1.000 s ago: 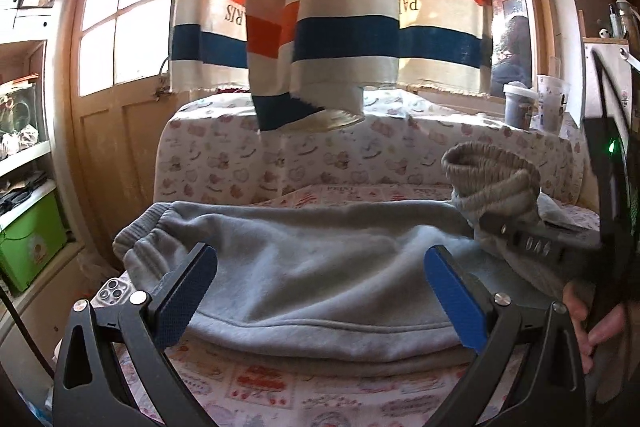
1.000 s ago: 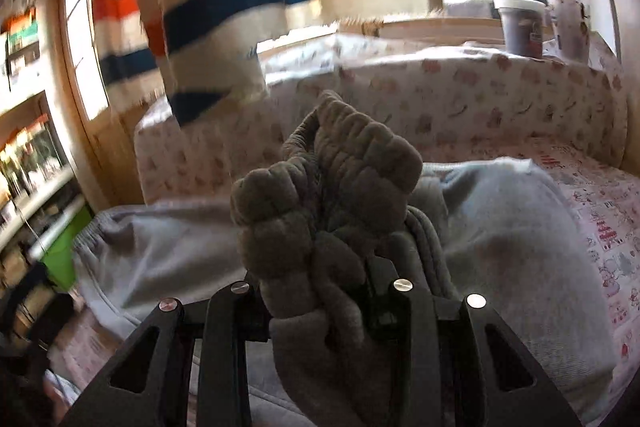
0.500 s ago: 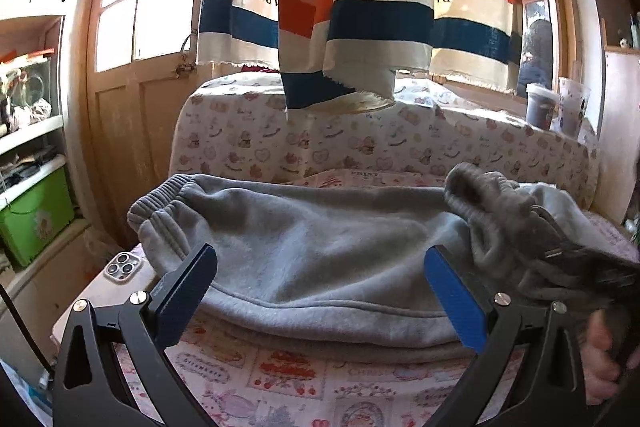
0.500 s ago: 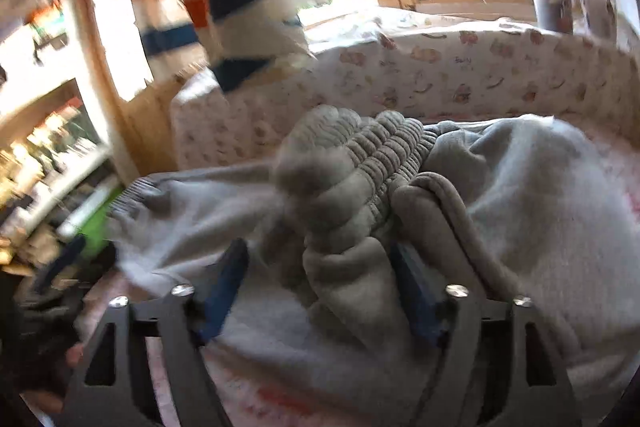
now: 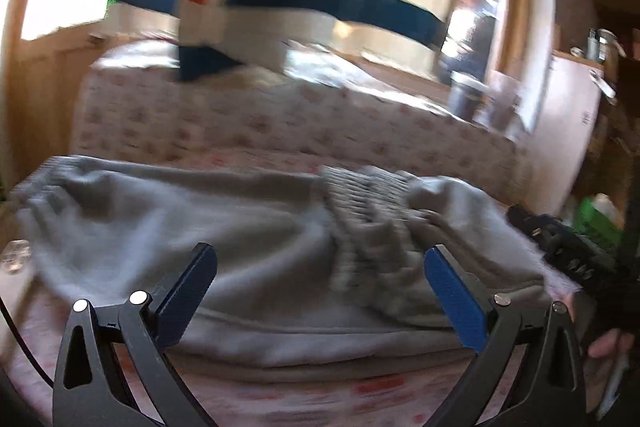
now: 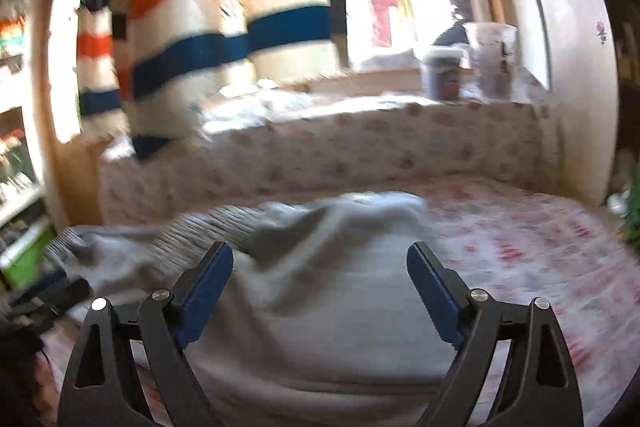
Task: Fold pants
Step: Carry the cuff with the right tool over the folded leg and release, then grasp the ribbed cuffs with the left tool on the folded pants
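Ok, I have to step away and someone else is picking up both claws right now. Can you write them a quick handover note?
Left claw: open, empty, hovering at the near edge of the grey pants.
Right claw: open, empty, over the pants' right part.
Pants lie across the patterned sheet, folded in layers, with the ribbed cuffs laid on top near the middle.
Done: legs brought over the body.
Left: probably smooth the bunched cuff end and make one more fold; blur hides finer detail.

Looking like a home: striped curtain [image 6: 224, 39] hanging upper centre over a wooden window, patterned cloth [image 6: 500, 239] covering the surface, cups [image 6: 490, 59] sitting on the sill.
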Available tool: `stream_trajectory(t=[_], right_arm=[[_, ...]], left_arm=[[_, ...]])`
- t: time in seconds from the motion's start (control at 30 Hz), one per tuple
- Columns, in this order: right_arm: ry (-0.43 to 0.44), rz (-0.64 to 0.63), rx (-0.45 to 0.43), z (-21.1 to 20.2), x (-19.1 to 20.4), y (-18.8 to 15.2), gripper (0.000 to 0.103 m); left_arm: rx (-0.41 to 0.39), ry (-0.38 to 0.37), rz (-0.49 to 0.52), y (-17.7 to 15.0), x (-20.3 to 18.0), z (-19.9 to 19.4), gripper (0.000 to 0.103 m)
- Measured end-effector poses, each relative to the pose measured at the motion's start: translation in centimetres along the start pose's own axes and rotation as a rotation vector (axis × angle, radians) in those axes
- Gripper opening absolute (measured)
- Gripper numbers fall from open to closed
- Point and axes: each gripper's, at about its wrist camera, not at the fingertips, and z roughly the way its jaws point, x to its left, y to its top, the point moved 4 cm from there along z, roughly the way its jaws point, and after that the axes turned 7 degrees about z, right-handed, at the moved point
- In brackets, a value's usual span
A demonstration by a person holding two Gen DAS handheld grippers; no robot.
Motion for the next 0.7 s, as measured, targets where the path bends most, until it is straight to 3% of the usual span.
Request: stream_trajectory(t=[0.1,0.17,0.2,0.23,0.3,0.4,0.57,0.7], right_arm=[[-0.032,0.048,0.041,0.3,-3.2,-0.3,0.09],[-0.011,0.113,0.06,0.2,-5.3,-0.5,0.09],[0.008,0.142,0.072,0.4,-6.2,-0.6,0.09],[0.027,0.167,0.078,0.6,-7.1,-0.6,0.09],[0.022,0.208,0.071,1.0,-8.5,-0.4,0.09],[-0.005,0.222,0.052,1.5,-10.0,0.1,0.09],[-0.082,0.098,0.009,1.5,-10.5,0.4,0.09],[-0.002,0.081,-0.009,0.9,-11.0,0.7,0.09]], left_arm=[[0.068,-0.091,-0.037,0.5,-1.1,3.1,0.097],[0.143,-0.113,-0.067,0.6,-1.3,5.7,0.078],[0.187,-0.109,-0.076,0.4,-1.5,6.8,0.057],[0.218,-0.122,-0.099,0.3,-1.5,7.8,0.047],[0.223,-0.139,-0.134,0.2,-1.8,8.6,0.047],[0.179,-0.124,-0.104,0.7,-2.1,8.1,0.032],[0.092,-0.133,-0.127,2.0,-1.7,5.1,0.029],[0.008,-0.023,-0.05,3.3,-1.6,3.1,0.029]])
